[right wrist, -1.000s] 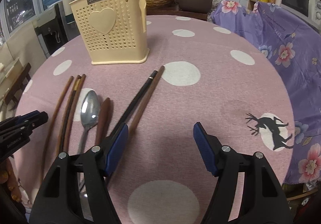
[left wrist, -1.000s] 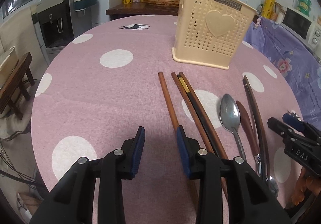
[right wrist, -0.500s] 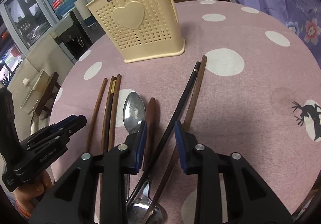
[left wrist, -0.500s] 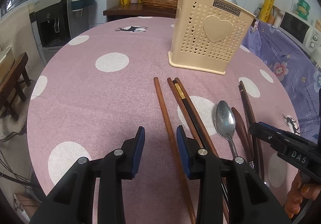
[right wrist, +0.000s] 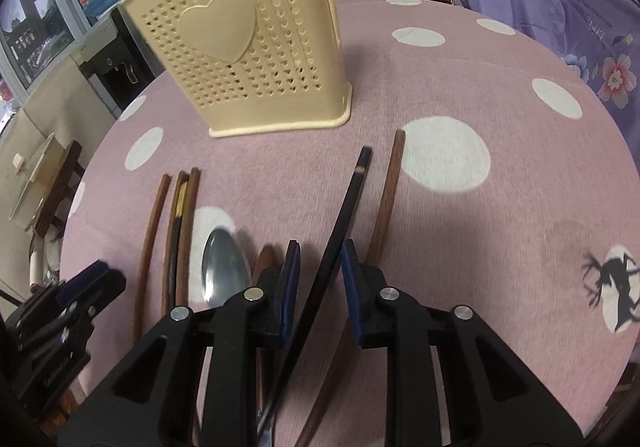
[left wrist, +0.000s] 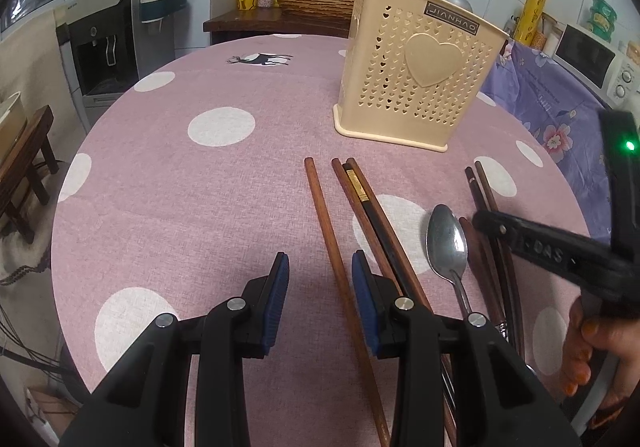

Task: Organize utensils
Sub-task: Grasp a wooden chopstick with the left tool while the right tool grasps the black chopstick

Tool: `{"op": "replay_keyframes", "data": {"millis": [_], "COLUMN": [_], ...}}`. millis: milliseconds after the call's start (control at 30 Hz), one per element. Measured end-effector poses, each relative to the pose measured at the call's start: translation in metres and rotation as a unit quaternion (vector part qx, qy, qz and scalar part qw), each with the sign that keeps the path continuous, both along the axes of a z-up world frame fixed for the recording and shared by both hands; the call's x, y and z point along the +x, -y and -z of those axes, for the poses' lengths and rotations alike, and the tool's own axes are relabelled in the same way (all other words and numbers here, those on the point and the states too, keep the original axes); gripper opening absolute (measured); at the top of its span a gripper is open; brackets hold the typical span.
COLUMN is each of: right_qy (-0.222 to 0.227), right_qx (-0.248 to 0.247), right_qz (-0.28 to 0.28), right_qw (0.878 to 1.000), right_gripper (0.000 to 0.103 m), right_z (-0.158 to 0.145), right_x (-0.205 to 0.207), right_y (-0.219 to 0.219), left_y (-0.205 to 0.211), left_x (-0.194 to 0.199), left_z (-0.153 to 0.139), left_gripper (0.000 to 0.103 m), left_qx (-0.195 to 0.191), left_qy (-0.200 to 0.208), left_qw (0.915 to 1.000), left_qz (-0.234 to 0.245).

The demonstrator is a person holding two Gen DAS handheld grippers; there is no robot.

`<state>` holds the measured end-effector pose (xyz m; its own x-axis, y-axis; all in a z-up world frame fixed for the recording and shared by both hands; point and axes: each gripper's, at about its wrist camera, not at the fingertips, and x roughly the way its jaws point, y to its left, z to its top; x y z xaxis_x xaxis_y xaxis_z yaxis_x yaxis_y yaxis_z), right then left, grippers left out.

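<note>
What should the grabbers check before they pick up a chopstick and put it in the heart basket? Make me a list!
1. Black chopstick sits between the right gripper's pads: ok.
2. Right gripper shut on it: not ok, gaps show on both sides.
3. Only one stick in that gap: ok, the brown chopstick lies outside the pad on its right.
4. Left gripper lined up on a stick: ok, the lone brown chopstick runs between its open pads.
5. Heart basket upright on the table: ok.
6. Room inside the basket: cannot tell, its opening is hidden.
</note>
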<state>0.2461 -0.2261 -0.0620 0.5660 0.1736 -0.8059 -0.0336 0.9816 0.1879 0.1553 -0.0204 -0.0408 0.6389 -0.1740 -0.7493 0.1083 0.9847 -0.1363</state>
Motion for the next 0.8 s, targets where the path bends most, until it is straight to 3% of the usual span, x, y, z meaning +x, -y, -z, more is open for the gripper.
{"op": "replay_keyframes", "data": {"millis": [300,500,800], "right_qy": [-0.011,0.003,-0.002], "right_qx": [-0.044,-0.085,-0.079], "right_qz": [0.022,0.027,0.029], "right_qw": [0.999,0.996,0.996], "right_gripper": [0.022,0.015,0.013], "right_z": [-0.002,-0.002,-0.001], "right_x": [0.038,0.038,0.039], "right_y": [-0.008,-0.014,-0.011], "left_y": [0.003,0.006,0.020], "left_x": [0.005,0.022,0.056], "left_z": [-0.003,0.000,0.011], "left_gripper": [0.033,0.033,0.025], "left_qx": [0.010,0.012,0.040], "left_qy": [0.004,-0.010,-0.033], "left_qw": [0.9999,0.9999,0.9986], "left_qz": [0.001,0.005,-0.007]}}
